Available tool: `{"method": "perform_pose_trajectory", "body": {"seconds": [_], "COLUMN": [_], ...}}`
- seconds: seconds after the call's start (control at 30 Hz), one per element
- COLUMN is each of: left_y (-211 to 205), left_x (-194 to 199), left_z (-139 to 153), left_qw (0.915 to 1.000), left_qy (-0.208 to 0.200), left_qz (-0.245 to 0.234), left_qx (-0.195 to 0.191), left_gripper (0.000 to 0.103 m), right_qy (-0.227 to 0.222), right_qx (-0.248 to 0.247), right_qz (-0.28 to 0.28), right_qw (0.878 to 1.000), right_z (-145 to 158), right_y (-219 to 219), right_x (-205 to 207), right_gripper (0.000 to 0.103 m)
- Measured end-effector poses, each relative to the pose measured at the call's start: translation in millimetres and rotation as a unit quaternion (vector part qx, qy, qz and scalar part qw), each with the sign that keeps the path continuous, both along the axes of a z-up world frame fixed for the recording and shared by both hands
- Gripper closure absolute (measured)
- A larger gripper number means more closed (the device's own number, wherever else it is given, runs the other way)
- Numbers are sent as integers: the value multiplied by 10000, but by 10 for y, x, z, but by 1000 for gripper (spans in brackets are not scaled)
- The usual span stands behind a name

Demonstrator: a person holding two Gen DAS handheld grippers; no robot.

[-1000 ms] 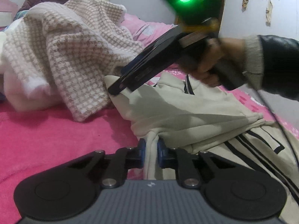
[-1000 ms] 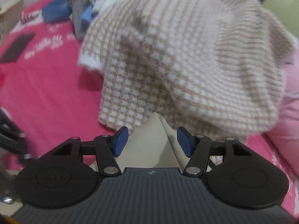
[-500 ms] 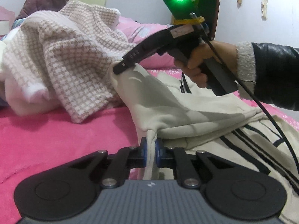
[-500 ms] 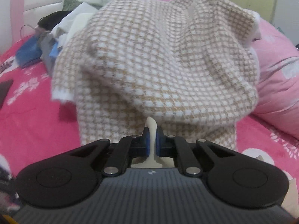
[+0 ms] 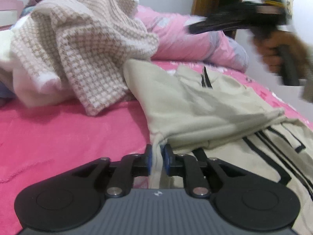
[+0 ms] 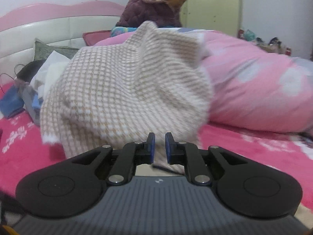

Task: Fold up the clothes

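A cream jacket (image 5: pixel 195 105) with black stripes lies spread on the pink bedspread (image 5: pixel 68 133). Its near edge is bunched between the blue pads of my left gripper (image 5: pixel 157 157). Those jaws are opening slightly, but the cloth still sits pinched there. In the left wrist view my right gripper (image 5: pixel 190 28) is a blurred shape in a hand, up at the right and clear of the jacket. In its own view the right gripper (image 6: pixel 160 148) has its jaws opening a narrow gap with nothing between them. A beige checked knit (image 6: pixel 127 90) lies heaped ahead of it.
The checked knit (image 5: pixel 88 45) rests beside the jacket's far corner. A pink quilt (image 6: pixel 254 90) bulges at the right. Loose clothes (image 6: pixel 29 98) are piled at the left by the white headboard (image 6: pixel 39 31). A person in a purple coat (image 6: pixel 152 9) sits behind.
My right gripper shut on the jacket's far corner, lifted it, then let go and swung up to the right; the corner dropped back. The left gripper kept still, its pads a little wider.
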State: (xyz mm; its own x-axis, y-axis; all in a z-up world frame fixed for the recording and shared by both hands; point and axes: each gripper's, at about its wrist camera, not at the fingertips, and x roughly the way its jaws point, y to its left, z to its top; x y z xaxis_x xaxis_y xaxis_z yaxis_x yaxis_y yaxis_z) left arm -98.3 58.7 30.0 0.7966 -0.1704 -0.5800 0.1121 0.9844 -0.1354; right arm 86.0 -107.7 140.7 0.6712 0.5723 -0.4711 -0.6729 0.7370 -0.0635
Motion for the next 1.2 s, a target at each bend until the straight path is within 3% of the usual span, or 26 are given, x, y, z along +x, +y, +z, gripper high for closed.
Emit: {"method": "perform_pose_trajectory", "body": {"seconds": [0.07,0.1,0.17,0.23,0.37,0.5,0.6,0.7,0.83,0.97,1.2], "left_y": [18,36,78,112,42,-120,-198,-239,-265,-264,-279], "left_x": [-40,-73,-135,-154,34,268,358,359,370,374,387], "left_z": [29,55,125,210,321,272,130,46,33,16,27], "left_qw": [9999,9999,9996,9991,9989,9991,9982,9977,9972,9971,9968], "left_qy": [20,-15,-162,-323,-337,-220,107,171,171,179,189], "left_qz": [36,62,119,184,278,245,248,278,251,261,290], "left_qx": [108,156,220,206,150,284,531,593,687,692,722], "left_gripper": [65,50,49,48,48,48,48,48,47,46,45], "right_qy": [-38,-40,60,270,788,1483,1700,1933,2100,1978,1801], "right_qx": [-250,-372,-555,-437,252,987,1094,832,514,82,-158], "right_qz": [-231,-384,-911,-1520,-2860,-3297,-3137,-2870,-2520,-2367,-2429], "right_qw": [9994,9986,9943,9870,9546,9271,9277,9345,9433,9512,9531], "right_z": [16,10,-81,-196,-482,-712,-821,-895,-963,-967,-968], "right_y": [-301,-465,-878,-1365,-2371,-2918,-2961,-2856,-2717,-2572,-2505], "right_x": [-143,-210,-308,-366,-459,-423,-355,-239,-144,-110,47], "right_gripper": [92,91,89,87,84,78,63,50,52,67,64]}}
